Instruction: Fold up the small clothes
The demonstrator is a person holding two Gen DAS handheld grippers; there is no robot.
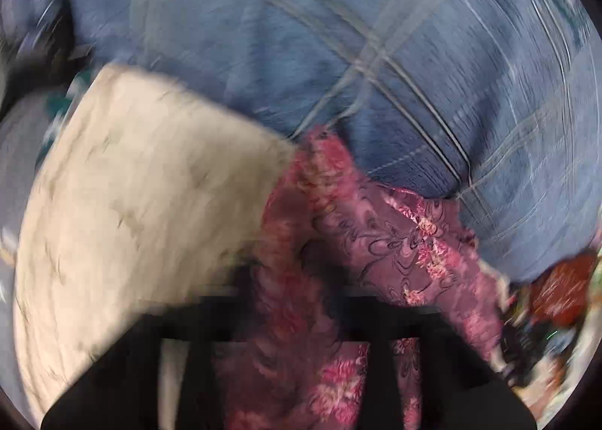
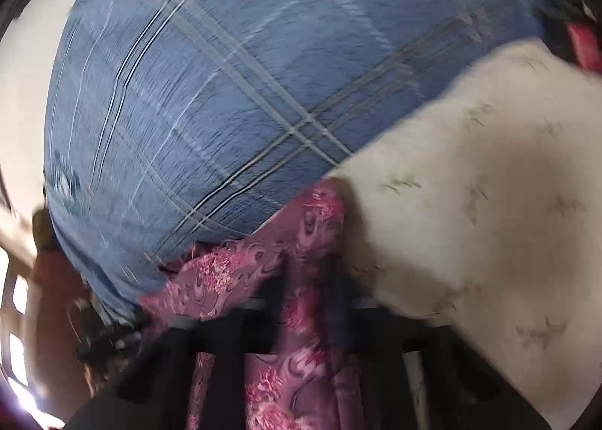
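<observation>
Two hand-held claws share one pink floral garment [image 1: 395, 234] above a bed spread with a blue plaid sheet [image 1: 263, 53]. In the left wrist view the left claw [image 1: 297, 321] has the patterned cloth bunched between its dark fingers, jaws clamped on it; the fabric runs up and away from the claw and fans to the right, toward the other hand. In the right wrist view the right claw [image 2: 301, 317] is likewise closed on a gathered strip of the same garment [image 2: 301, 242], which climbs straight ahead from the jaws and spreads left.

The relation that matters: the garment's long axis appears to run between the two claws, each holding one end of an edge, the cloth lifted off the sheet [image 2: 225, 91] and not lying flat. Both views are blurred, so the exact spot gripped cannot be told.

A cream pillow [image 1: 131, 185] with small grey motifs lies beside the garment, on the left of the left claw's view; the same pillow [image 2: 489, 204] fills the right of the other view, close against the fabric. Neither claw looks nearer to the cloth; both are already in it. The coming move likely turns on laying the held edge down on the bare plaid, away from the pillow.
</observation>
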